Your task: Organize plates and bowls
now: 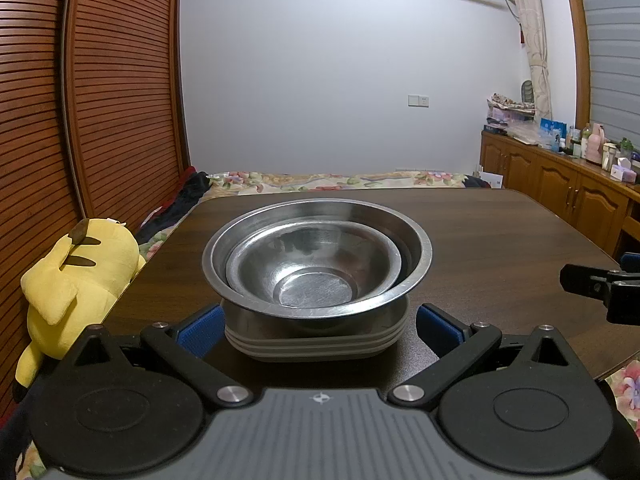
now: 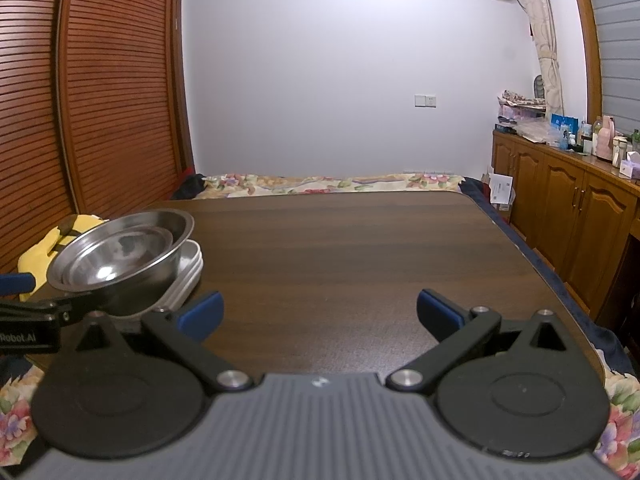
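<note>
A large steel bowl (image 1: 416,256) with a smaller steel bowl (image 1: 316,276) nested inside rests on a stack of grey-white square plates (image 1: 316,346) on the dark wooden table (image 1: 500,248). My left gripper (image 1: 318,322) is open, its blue-padded fingers (image 1: 200,330) standing on either side of the plate stack without touching it. The right wrist view shows the same bowls (image 2: 120,252) and plates (image 2: 190,270) at the left. My right gripper (image 2: 320,312) is open over bare table, with nothing between its fingers.
A yellow plush toy (image 1: 76,280) lies off the table's left edge. A bed with a floral cover (image 2: 320,182) sits beyond the far edge. Wooden cabinets (image 2: 568,220) with bottles on top line the right wall. Slatted wooden doors (image 1: 100,100) stand at the left.
</note>
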